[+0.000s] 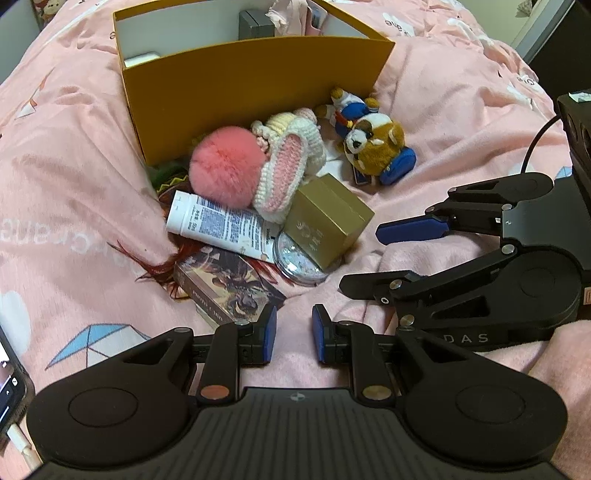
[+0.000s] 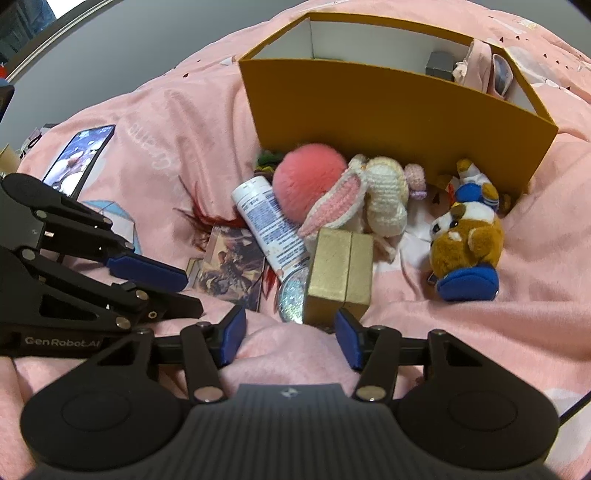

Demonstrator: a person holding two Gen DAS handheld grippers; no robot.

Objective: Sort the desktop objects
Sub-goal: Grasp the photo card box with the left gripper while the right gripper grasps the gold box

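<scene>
A heap lies on the pink blanket before an orange box (image 1: 251, 92) (image 2: 388, 110): a pink pompom (image 1: 225, 166) (image 2: 310, 173), a crochet bunny (image 1: 284, 170) (image 2: 380, 199), a plush dog (image 1: 373, 144) (image 2: 465, 236), a gold box (image 1: 328, 218) (image 2: 340, 273), a white tube (image 1: 221, 225) (image 2: 269, 225), a glitter compact (image 1: 299, 264) (image 2: 291, 295) and a picture card pack (image 1: 229, 284) (image 2: 229, 266). My left gripper (image 1: 294, 325) (image 2: 192, 291) stands narrowly open over bare blanket, just short of the card pack. My right gripper (image 2: 290, 325) (image 1: 373, 258) is open, its fingertips just short of the gold box.
The orange box holds a grey block (image 1: 255, 24), a white item and pink cloth. A lit phone (image 2: 79, 158) lies on the blanket at the left. A dark red feathery tuft (image 1: 159, 266) sticks out under the heap. A black cable (image 1: 535, 144) runs by the right gripper.
</scene>
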